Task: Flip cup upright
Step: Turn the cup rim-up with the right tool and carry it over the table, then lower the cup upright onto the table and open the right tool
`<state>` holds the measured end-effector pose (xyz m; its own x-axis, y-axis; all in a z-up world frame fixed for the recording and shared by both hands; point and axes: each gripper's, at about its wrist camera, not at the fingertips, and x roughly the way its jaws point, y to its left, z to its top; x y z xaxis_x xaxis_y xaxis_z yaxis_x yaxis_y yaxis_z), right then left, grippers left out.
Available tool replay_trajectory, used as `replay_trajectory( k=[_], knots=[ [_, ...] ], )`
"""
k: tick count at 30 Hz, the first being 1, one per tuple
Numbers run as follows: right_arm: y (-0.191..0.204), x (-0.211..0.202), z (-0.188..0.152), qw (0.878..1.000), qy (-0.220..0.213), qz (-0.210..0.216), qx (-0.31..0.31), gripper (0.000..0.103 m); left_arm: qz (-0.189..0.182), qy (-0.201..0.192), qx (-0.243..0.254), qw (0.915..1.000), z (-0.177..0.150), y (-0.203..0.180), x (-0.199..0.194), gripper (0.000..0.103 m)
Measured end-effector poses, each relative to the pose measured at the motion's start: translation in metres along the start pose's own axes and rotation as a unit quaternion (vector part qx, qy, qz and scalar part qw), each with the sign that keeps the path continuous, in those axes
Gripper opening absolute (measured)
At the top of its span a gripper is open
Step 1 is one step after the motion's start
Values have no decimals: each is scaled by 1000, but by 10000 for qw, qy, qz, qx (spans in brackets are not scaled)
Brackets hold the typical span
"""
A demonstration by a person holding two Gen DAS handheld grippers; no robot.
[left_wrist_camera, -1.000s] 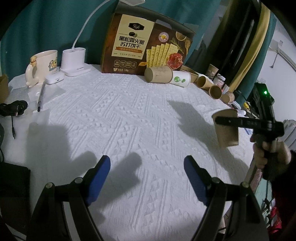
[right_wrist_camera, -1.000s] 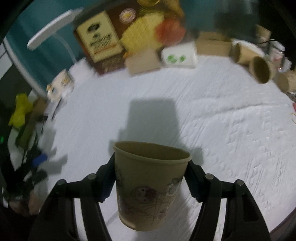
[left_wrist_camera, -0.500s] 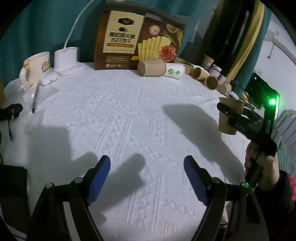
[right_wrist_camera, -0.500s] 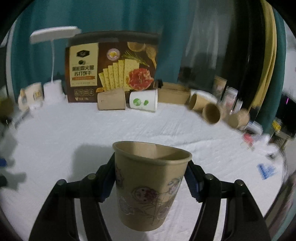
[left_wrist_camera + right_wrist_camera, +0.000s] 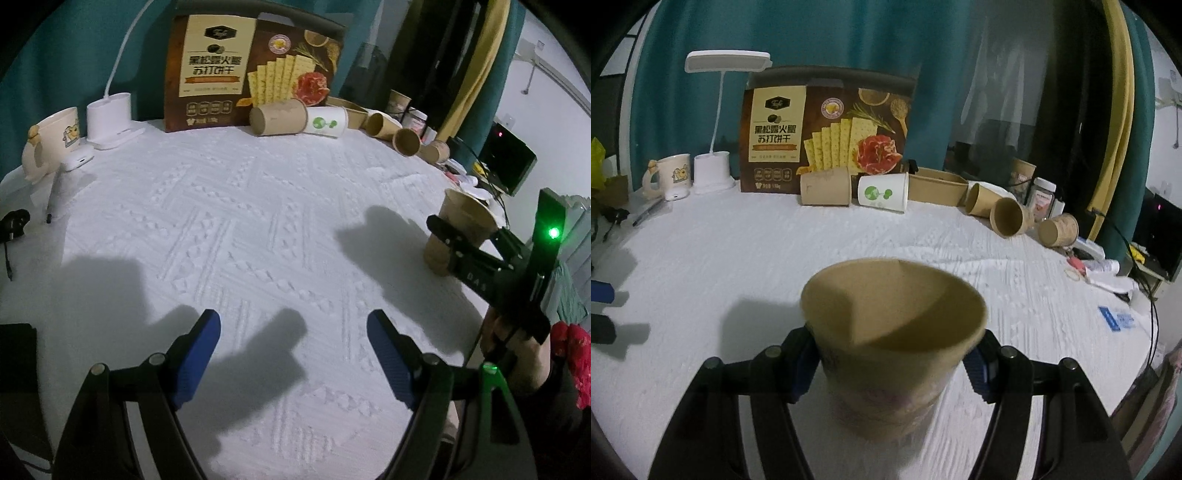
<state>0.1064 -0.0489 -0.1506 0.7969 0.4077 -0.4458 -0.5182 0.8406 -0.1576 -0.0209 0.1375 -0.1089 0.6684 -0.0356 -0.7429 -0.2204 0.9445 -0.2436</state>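
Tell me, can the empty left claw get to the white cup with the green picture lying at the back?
Probably yes. The left claw is open and holds nothing, and only bare white tablecloth lies between it and the white cup. It's far back, so a long reach.

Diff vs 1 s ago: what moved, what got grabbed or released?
The right gripper carried the brown paper cup down toward the white tablecloth, mouth up; whether its base touches is unclear. Nothing was grabbed or released: jaws remain shut on the cup. The left gripper stays open and empty, and the cups lying by the cracker box are unmoved.
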Motion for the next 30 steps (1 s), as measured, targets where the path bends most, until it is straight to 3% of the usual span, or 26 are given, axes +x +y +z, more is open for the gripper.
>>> replay_trajectory(
  k=[12,23,30],
  knots=[
    [0,-17,-26,9994,260,165,137,64,-86,-2,206,9998,-14,-19,-2,82],
    [-13,-41,-47,9943,660,546,640,65,-55,-98,406,9991,-23,-36,-11,82],
    [-27,-63,-64,9908,916,474,879,65,-105,-68,591,9982,-25,-49,-9,82]
  ],
)
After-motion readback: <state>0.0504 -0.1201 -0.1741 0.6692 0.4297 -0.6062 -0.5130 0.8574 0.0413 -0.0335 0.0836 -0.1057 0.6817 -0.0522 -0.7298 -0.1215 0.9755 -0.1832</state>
